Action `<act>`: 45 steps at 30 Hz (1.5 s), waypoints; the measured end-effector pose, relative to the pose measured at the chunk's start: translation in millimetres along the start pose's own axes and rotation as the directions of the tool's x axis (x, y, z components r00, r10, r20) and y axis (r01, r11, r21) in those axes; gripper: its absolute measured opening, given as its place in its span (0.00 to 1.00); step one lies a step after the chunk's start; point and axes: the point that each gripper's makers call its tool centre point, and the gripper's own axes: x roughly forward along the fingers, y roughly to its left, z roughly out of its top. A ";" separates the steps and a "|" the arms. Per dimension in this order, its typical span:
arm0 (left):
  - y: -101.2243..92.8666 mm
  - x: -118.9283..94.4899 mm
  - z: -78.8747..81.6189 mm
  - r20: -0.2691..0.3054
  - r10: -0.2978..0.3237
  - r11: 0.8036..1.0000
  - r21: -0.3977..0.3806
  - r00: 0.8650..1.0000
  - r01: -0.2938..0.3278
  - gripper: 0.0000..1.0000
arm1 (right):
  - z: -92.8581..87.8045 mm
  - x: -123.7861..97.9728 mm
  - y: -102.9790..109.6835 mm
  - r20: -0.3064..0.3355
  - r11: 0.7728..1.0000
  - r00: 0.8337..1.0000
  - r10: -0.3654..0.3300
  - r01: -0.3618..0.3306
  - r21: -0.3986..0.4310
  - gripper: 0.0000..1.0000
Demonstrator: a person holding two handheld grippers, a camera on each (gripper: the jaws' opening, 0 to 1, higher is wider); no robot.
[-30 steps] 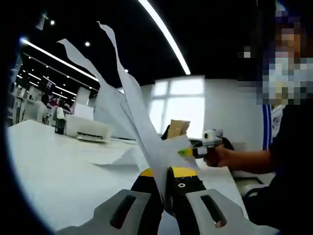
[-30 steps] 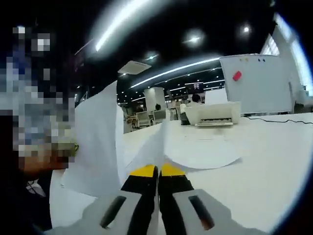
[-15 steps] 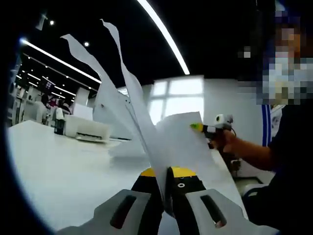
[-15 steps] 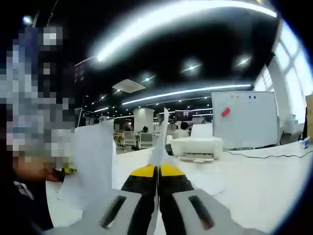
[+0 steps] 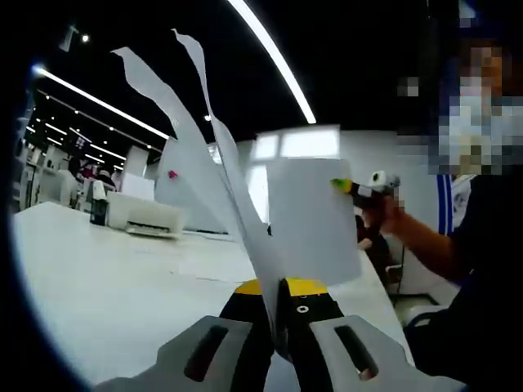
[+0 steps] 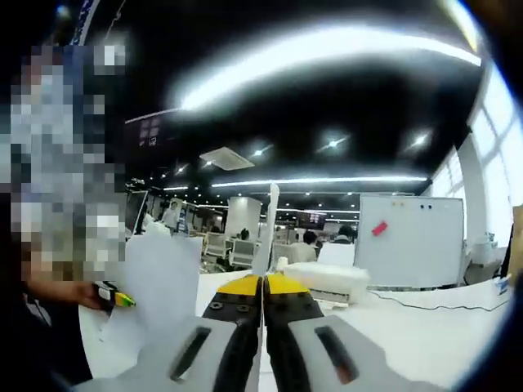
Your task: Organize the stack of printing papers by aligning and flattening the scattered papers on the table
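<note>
We have the thin white printing papers (image 5: 221, 180) lifted off the white worktop (image 5: 98, 278), not yet squared or flattened. Our left gripper (image 5: 279, 304) is clenched on their lower edge; our right gripper (image 6: 263, 287) pinches another white sheet (image 6: 267, 233) edge-on above that worktop.

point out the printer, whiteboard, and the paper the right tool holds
white boxy printer (image 5: 147, 216), left gripper view, its front
white rectangular whiteboard (image 6: 413, 245), right gripper view, board centre
white paper sheet (image 5: 315, 220), left gripper view, sheet face

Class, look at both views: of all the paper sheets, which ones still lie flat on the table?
The sheets lying on the white table, beyond the left gripper; the others are held upright in the grippers.
</note>
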 end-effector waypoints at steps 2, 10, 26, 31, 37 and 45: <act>0.3 -0.1 0.0 0.000 -0.001 1.000 0.000 1.000 0.001 0.07 | 7.4 -1.7 2.7 0.007 1.000 1.000 0.005 -0.005 -0.014 0.00; 0.7 -0.5 0.1 0.001 -0.003 1.000 0.001 1.000 0.003 0.06 | 36.0 -2.8 17.8 0.028 0.997 0.998 0.056 -0.054 -0.060 0.00; 0.7 -0.6 0.6 0.002 -0.001 1.000 -0.001 1.000 0.001 0.06 | 66.0 14.8 51.5 0.034 0.975 0.978 0.207 -0.203 -0.086 0.00; 0.0 -1.0 2.0 0.009 -0.008 1.000 -0.006 1.000 0.008 0.06 | 64.0 27.3 62.5 0.005 0.960 0.963 0.269 -0.268 -0.077 0.00; -1.9 -1.8 5.6 0.027 -0.018 1.000 -0.016 0.999 0.018 0.06 | 62.7 46.6 77.3 -0.016 0.940 0.942 0.334 -0.335 -0.062 0.00; -9.2 -1.8 8.9 0.045 -0.054 0.998 -0.022 0.998 0.055 0.06 | 54.1 72.5 99.9 -0.062 0.908 0.909 0.413 -0.416 -0.047 0.00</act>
